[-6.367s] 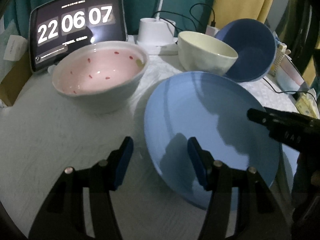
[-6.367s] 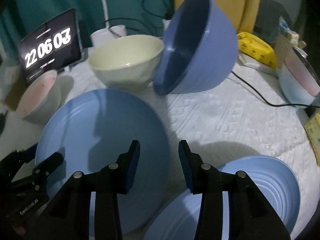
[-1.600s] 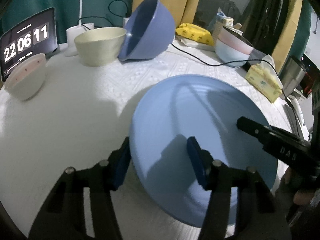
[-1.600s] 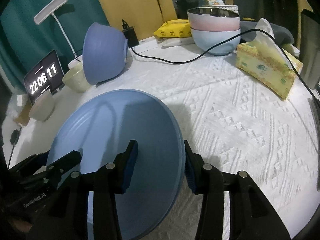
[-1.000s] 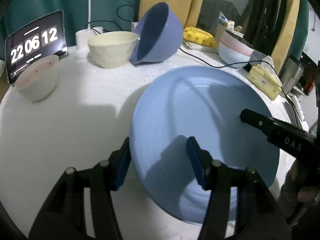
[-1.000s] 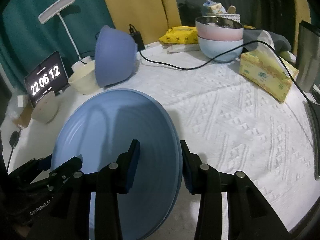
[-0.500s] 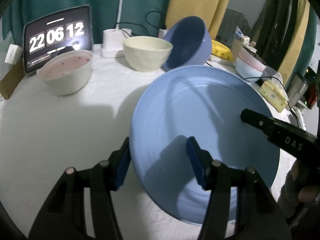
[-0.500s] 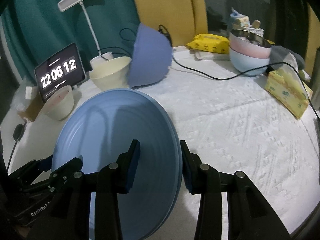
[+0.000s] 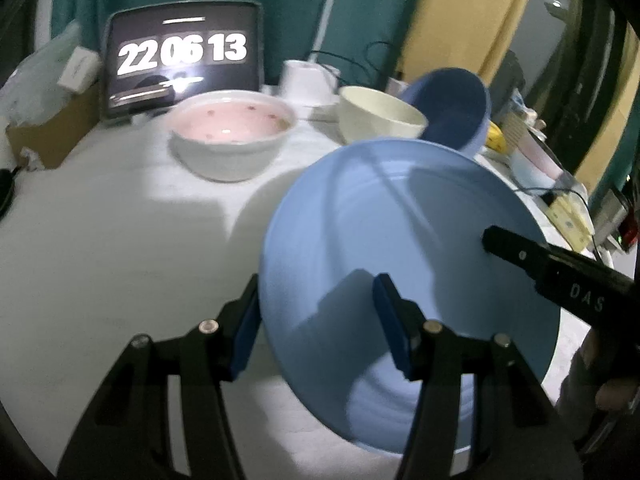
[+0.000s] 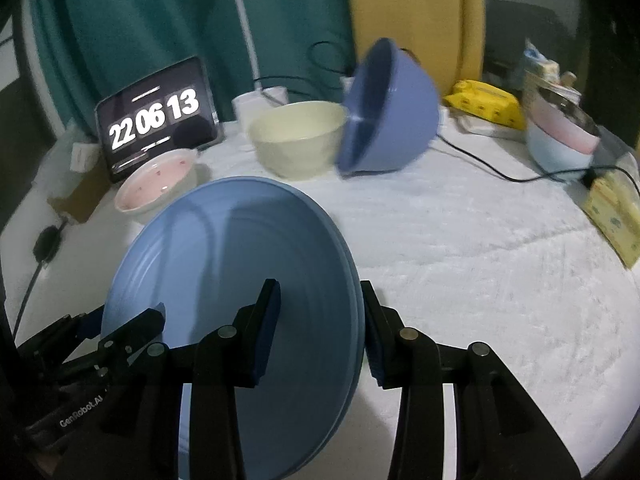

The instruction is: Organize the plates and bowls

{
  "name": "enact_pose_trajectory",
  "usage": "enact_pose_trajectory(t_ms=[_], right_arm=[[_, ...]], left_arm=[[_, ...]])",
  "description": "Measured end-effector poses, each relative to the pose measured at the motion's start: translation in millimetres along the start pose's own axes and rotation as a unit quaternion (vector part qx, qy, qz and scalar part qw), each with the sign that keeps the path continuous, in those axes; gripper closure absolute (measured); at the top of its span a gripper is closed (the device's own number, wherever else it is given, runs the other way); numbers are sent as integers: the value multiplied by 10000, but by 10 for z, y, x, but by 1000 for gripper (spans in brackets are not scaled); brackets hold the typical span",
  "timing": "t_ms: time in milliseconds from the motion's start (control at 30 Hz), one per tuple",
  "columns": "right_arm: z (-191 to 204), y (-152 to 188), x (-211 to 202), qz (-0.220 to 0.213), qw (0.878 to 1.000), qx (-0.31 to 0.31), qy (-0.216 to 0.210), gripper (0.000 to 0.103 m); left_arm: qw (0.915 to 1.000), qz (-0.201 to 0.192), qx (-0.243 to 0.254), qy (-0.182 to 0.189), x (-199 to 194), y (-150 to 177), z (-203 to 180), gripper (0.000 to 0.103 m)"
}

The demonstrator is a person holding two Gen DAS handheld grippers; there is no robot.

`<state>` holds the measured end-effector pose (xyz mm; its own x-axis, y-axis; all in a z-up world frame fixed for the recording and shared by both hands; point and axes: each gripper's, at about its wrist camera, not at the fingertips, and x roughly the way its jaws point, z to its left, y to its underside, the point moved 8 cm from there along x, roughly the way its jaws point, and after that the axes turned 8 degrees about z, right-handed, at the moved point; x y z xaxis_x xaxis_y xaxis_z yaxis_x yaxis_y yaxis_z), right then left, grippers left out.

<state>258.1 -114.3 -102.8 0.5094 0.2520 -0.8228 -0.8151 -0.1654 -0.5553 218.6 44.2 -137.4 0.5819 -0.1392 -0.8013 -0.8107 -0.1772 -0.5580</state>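
The blue plates (image 9: 400, 232), a stack of at least two by the doubled rim in the right wrist view, hung tilted above the white-covered desk (image 10: 500, 264), carried between your two hands. Your left tongs (image 9: 316, 320) were clamped on the near left rim, one pad under the stack and one on its upper face. Your right tongs (image 10: 320, 320) were clamped on the opposite rim the same way, so the stack spanned the gap from one hand to the other, its face turned up and toward you.

Ahead of the stack, toward the back of the desk, sat the pink-lined bowl (image 9: 230, 140) on the left, the cream bowl (image 9: 380, 124) in the middle and the dark blue bowl (image 10: 388, 116) tipped on its side against the cream one. The pink-lined bowl lay nearer your left hand; the tipped blue bowl nearer your right. Behind them stood the clock tablet (image 9: 182, 58) and the lamp base (image 9: 306, 82).

Both tongs pointed steeply downward and forward. Setting the stack down would, I judge, call for levelling it first, and keeping it short of the bowls.
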Motion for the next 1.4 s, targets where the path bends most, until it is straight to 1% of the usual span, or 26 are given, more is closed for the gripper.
enact_pose_trajectory(t_ms=[333, 500, 667, 867, 967, 1133, 1233, 1400], right_arm=[[594, -100, 240, 204, 9994, -247, -157, 61], [731, -109, 336, 300, 9989, -306, -173, 61], [756, -126, 391, 358, 9988, -254, -210, 61], [711, -60, 431, 460, 9985, -188, -214, 61], [685, -18, 465, 480, 9984, -138, -281, 61], [662, 22, 522, 522, 9982, -236, -157, 61], [653, 21, 518, 531, 9980, -295, -174, 61], [648, -27, 438, 407, 9983, -376, -162, 61]], left_arm=[[9995, 12, -259, -188, -42, -8, 605, 47], [9992, 92, -332, -212, -16, -11, 785, 47], [9994, 80, -212, -248, -29, -4, 800, 47], [9996, 115, -148, -220, -10, 9, 792, 47], [9995, 70, -60, -310, -20, 25, 767, 47], [9991, 13, 47, -412, -37, 24, 732, 47], [9984, 34, 81, -554, -25, 24, 719, 47], [9984, 4, 15, -563, -79, 34, 726, 46]])
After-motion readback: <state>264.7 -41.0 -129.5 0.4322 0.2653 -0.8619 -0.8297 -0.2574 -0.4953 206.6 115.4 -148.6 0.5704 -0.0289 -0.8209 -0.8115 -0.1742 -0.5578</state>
